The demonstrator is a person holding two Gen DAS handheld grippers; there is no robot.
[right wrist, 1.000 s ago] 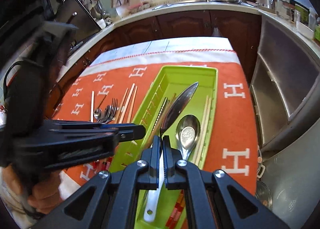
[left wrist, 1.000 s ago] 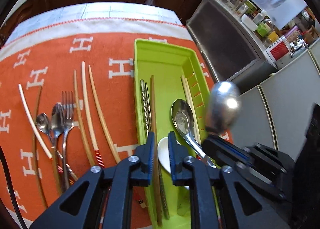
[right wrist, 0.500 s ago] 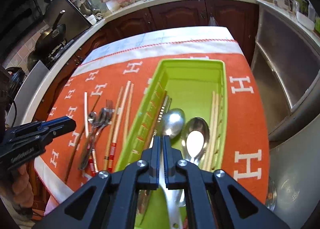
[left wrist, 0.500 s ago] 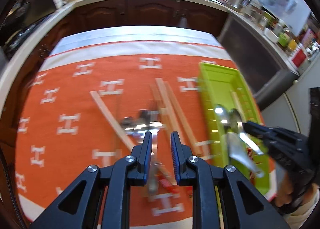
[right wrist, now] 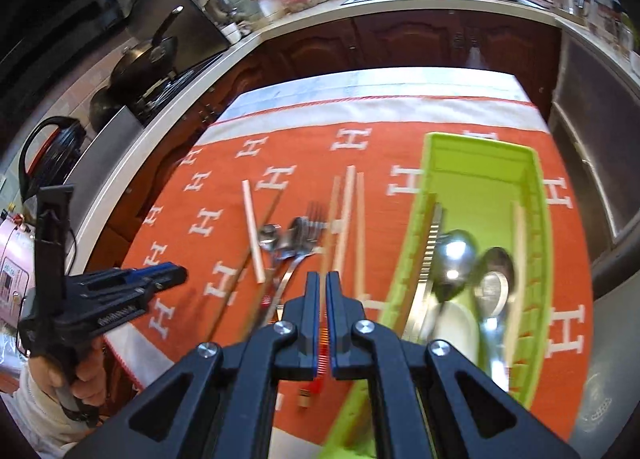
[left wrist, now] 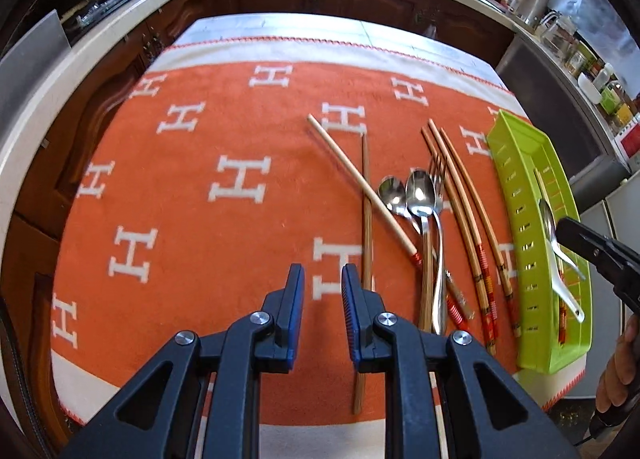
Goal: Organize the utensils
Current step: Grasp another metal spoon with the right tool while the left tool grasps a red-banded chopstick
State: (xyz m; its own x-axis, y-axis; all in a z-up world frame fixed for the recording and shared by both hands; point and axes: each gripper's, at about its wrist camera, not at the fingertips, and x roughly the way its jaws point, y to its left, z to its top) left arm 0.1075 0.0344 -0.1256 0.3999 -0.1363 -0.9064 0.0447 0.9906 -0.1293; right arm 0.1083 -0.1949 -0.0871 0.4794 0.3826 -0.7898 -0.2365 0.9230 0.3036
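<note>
Your right gripper (right wrist: 323, 291) hangs over the cloth (right wrist: 224, 227), jaws nearly together, nothing between them. Green tray (right wrist: 532, 195) to its right holds two spoons (right wrist: 454, 259), chopsticks along both walls. Loose fork (right wrist: 314, 219), spoons, chopsticks (right wrist: 252, 223) lie left of the tray. Your left gripper (right wrist: 176, 271) is far left.

On the cloth (left wrist: 240, 259) lie two spoons (left wrist: 418, 195), one fork (left wrist: 438, 179) and at least five chopsticks (left wrist: 360, 183); stubs near their ends may be more. One tray (right wrist: 480, 155) holds three spoons (right wrist: 454, 259), chopsticks (right wrist: 520, 235) along both sides, uncountable. Two grippers (left wrist: 323, 291).
</note>
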